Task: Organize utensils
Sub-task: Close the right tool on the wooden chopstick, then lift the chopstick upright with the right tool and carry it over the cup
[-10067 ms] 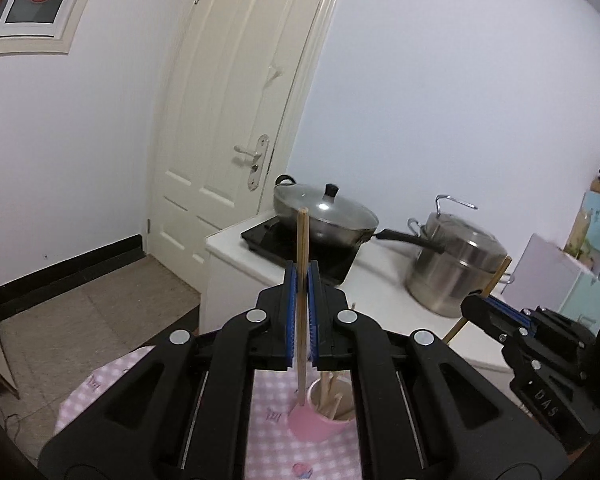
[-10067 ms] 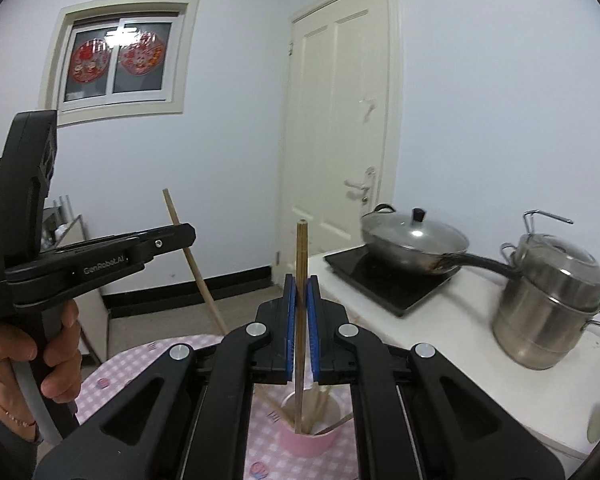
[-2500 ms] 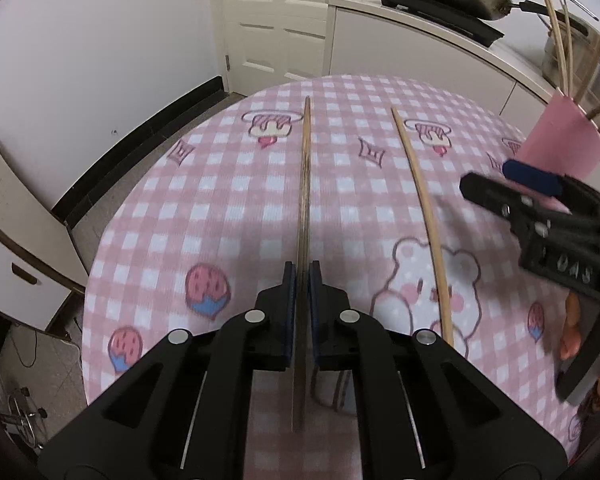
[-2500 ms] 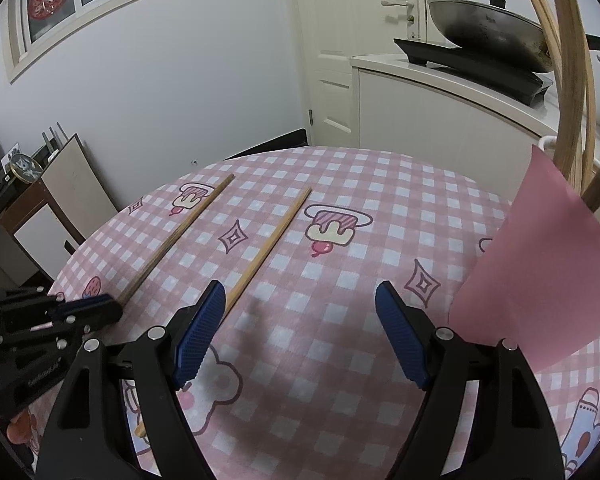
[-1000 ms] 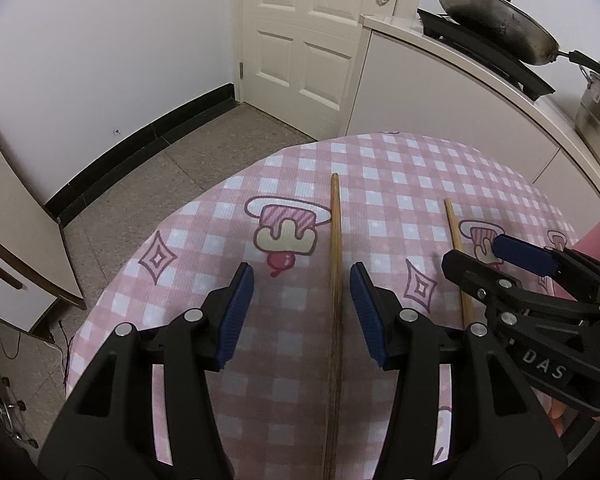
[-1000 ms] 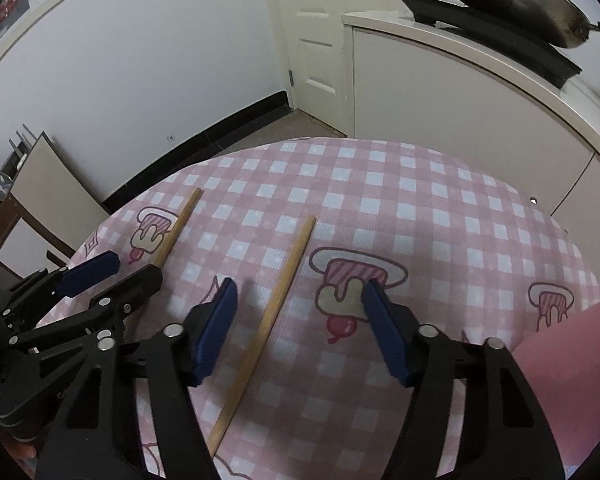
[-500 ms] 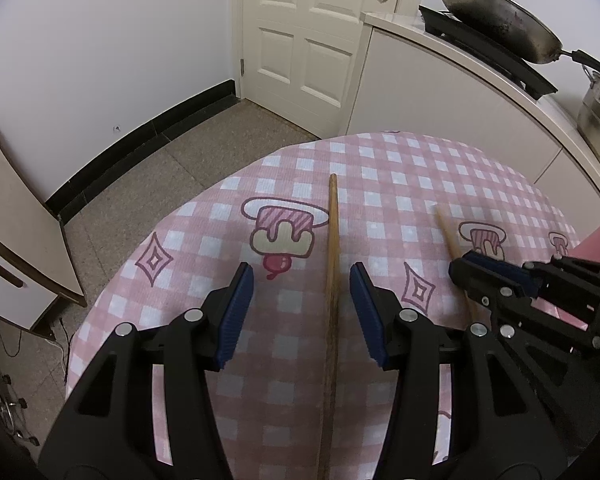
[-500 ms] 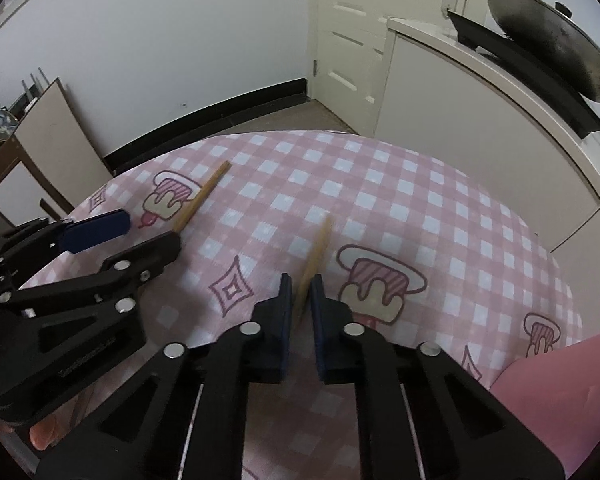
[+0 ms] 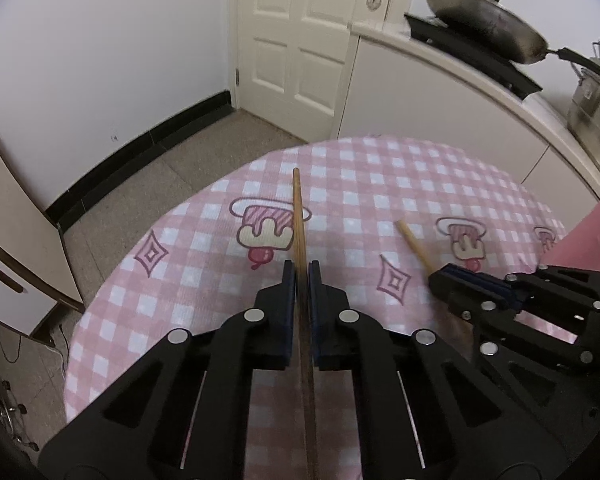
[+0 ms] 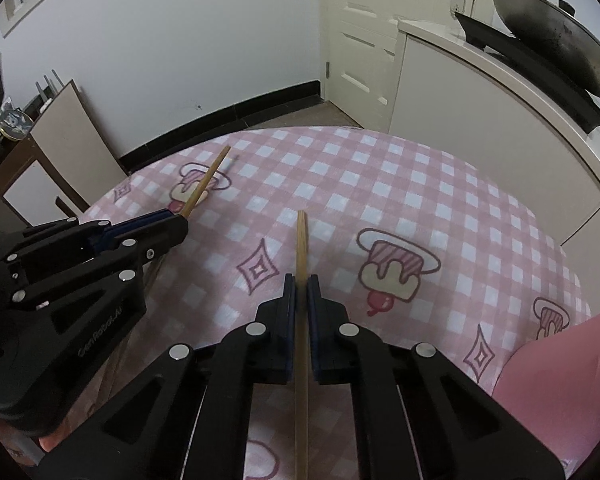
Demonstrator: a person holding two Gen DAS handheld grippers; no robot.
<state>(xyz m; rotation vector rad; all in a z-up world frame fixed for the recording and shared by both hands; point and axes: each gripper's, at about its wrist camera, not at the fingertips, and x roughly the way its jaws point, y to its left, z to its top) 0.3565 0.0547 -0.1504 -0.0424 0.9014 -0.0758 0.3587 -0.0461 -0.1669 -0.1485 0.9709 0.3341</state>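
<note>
Pink-and-white checked tablecloth (image 9: 380, 184), tan wooden chopsticks (image 9: 298, 216), pink cup (image 10: 560, 384), white door (image 9: 296, 40).

Round table (image 9: 400, 168), pink-white check cloth with cartoon dessert prints. On it: two wooden chopsticks (image 9: 298, 216) (image 10: 301, 240), side by side, apart, roughly parallel. Pink cup (image 10: 560, 392) sits at the right edge, just beside the right chopstick.
</note>
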